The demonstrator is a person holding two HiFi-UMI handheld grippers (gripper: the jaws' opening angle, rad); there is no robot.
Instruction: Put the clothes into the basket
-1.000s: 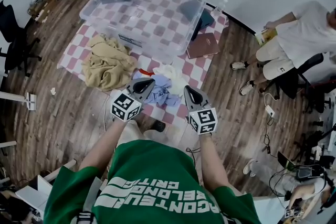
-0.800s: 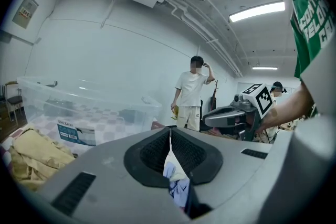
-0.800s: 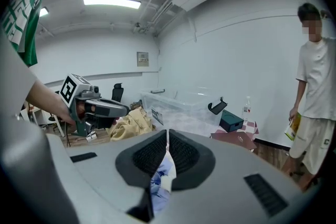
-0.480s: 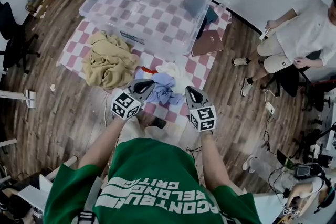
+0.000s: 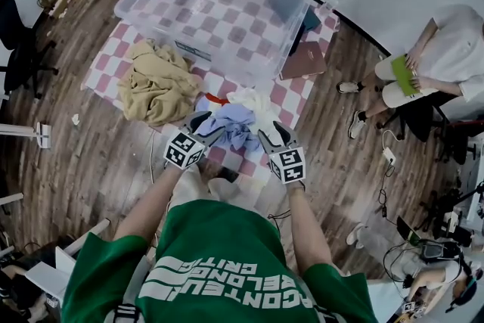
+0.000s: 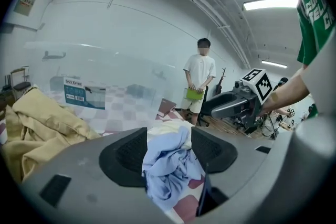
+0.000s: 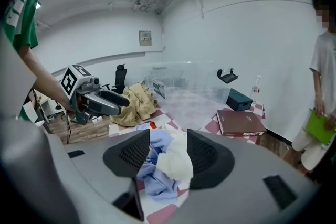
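Note:
A crumpled light blue garment and a cream one lie together on the checked mat, in front of the clear plastic basket. To their left is a heap of tan clothes. My left gripper hangs at the blue garment's left edge and my right gripper at the pile's right edge. Both sets of jaws have just been opening. The blue garment shows in the left gripper's gap, the cream garment in the right gripper's gap. No pad presses on cloth.
A brown book and a dark teal box sit on the mat by the basket's right end. A person sits on a chair at the right. Cables and shoes lie on the wooden floor.
Both grippers have sunk toward the blue and cream clothes, and their jaws went from shut to open. The seated person has lowered a green item onto the lap.

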